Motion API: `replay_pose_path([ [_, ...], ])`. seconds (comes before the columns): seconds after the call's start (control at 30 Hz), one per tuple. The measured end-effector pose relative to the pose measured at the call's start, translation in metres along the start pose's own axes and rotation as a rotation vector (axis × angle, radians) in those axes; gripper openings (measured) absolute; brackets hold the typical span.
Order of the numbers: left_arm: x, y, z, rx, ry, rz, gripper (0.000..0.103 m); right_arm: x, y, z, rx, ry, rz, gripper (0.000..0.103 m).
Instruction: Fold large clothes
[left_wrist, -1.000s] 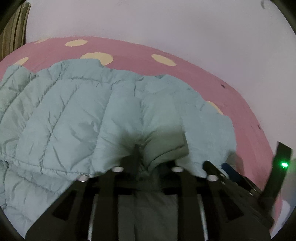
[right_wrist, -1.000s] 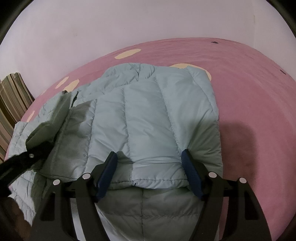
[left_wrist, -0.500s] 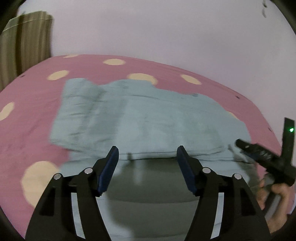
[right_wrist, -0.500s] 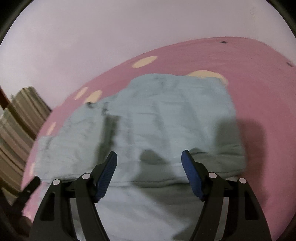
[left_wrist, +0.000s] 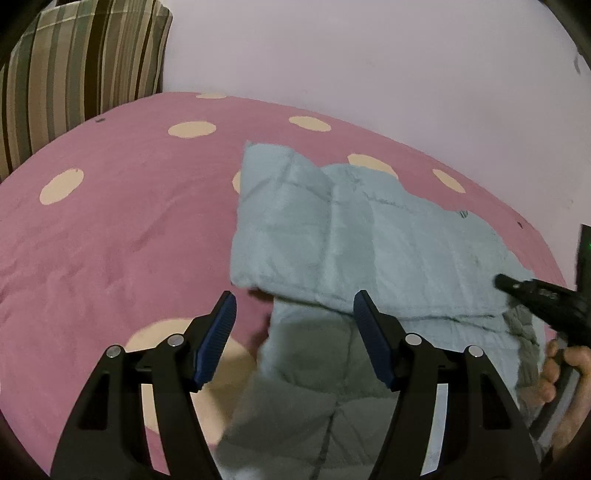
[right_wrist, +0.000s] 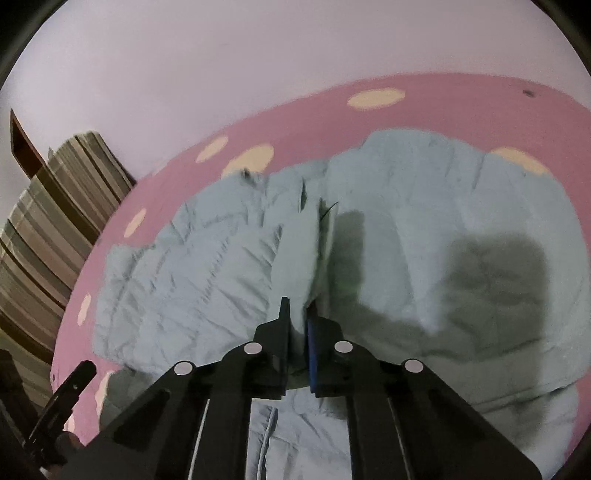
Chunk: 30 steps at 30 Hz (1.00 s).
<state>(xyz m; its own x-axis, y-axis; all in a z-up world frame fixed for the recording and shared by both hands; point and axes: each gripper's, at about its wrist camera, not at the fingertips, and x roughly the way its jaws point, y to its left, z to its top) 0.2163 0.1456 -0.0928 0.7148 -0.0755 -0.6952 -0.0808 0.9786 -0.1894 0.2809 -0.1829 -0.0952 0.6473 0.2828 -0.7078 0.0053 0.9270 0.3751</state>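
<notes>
The jacket (left_wrist: 369, 243) is spread on the bed (left_wrist: 110, 221); the pillow (left_wrist: 74, 66) is propped behind, against the wall (left_wrist: 369, 55).

Pale blue-green quilted jacket (left_wrist: 369, 236), pink bedspread (left_wrist: 122, 221) with cream dots, brown-striped pillow (left_wrist: 74, 70), black tongs (left_wrist: 291, 325) with blue pads (left_wrist: 218, 332)

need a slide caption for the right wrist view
Right gripper pinches a fold of the pale blue puffer jacket on the pink polka-dot bedspread.

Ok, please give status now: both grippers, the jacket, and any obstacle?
Left gripper open, holding nothing. Right gripper shut on a fold of the light blue quilted puffer jacket. Jacket lies partly folded on pink dotted bedspread. No obstacle seen.
</notes>
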Motion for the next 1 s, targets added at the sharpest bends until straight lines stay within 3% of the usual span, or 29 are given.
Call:
replay_pose_path([
  [0.23,0.023,-0.007,0.026,0.004,-0.002,0.0,0.072,-0.04,-0.051,0.012,0.039,-0.088,-0.082,0.007],
  [0.5,0.068,-0.028,0.032,0.062,0.063,0.044,0.072,-0.026,-0.114,0.001,0.104,-0.031,-0.169,0.007],
  [0.7,0.088,-0.029,0.025,0.068,0.113,0.066,0.072,-0.017,-0.125,-0.004,0.105,-0.016,-0.181,0.007],
  [0.9,0.084,-0.027,0.026,0.071,0.118,0.06,0.072,-0.029,-0.132,-0.004,0.112,-0.001,-0.163,0.009],
  [1.0,0.067,-0.027,0.036,0.079,0.067,0.053,0.072,-0.053,-0.124,-0.001,0.083,-0.053,-0.22,0.023],
])
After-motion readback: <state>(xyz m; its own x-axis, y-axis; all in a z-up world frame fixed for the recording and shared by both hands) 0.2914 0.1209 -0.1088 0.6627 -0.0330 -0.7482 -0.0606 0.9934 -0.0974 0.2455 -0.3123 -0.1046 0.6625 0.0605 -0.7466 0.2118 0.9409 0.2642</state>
